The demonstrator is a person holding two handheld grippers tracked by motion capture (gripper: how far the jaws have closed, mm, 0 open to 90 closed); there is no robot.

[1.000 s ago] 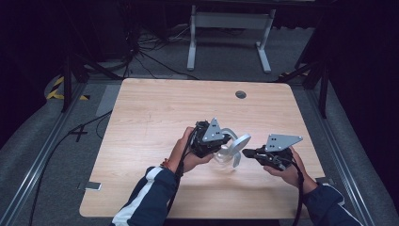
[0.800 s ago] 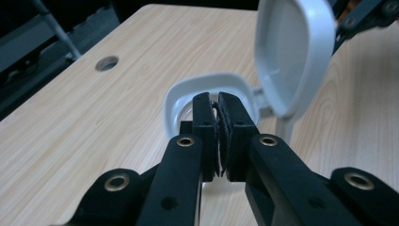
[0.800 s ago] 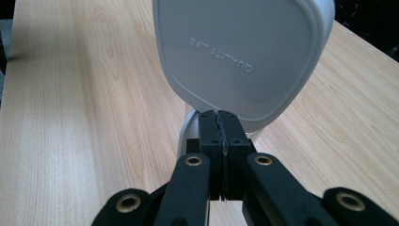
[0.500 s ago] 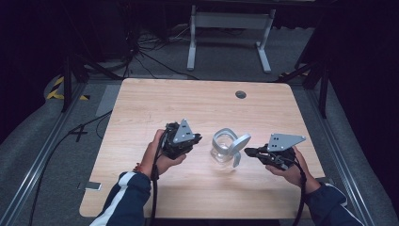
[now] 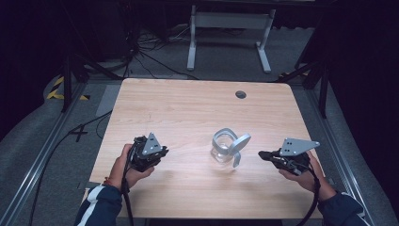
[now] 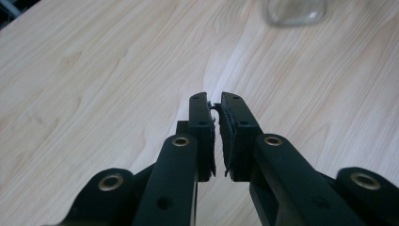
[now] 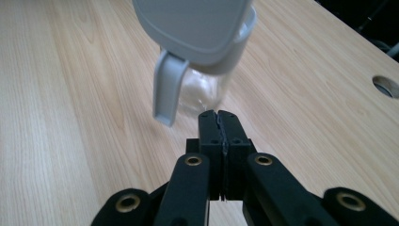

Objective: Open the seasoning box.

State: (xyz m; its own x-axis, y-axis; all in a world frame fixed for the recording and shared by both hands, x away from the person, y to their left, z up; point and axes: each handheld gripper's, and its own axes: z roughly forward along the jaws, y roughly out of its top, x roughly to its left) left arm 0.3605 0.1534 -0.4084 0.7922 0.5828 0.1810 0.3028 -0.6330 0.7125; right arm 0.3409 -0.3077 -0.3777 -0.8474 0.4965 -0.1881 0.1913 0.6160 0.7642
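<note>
A clear glass jar (image 5: 222, 149) stands upright on the wooden table (image 5: 188, 108), right of centre, between the two grippers and apart from both. Its grey collar rings the mouth, and a grey hinged lid (image 5: 240, 141) is swung open, tilted up on the jar's right side with a latch tab (image 5: 236, 159) hanging down toward the table. In the right gripper view the lid's flat top (image 7: 197, 23) faces the camera and the tab (image 7: 167, 89) hangs at the left. The jar looks empty; nothing shows through the glass but the table.

The left gripper (image 5: 162, 151), held low over the table, has its jaws nearly together, a thin slit between the pads (image 6: 229, 136), holding nothing. The right gripper (image 5: 261, 154) points at the jar, jaws pressed together, empty.
</note>
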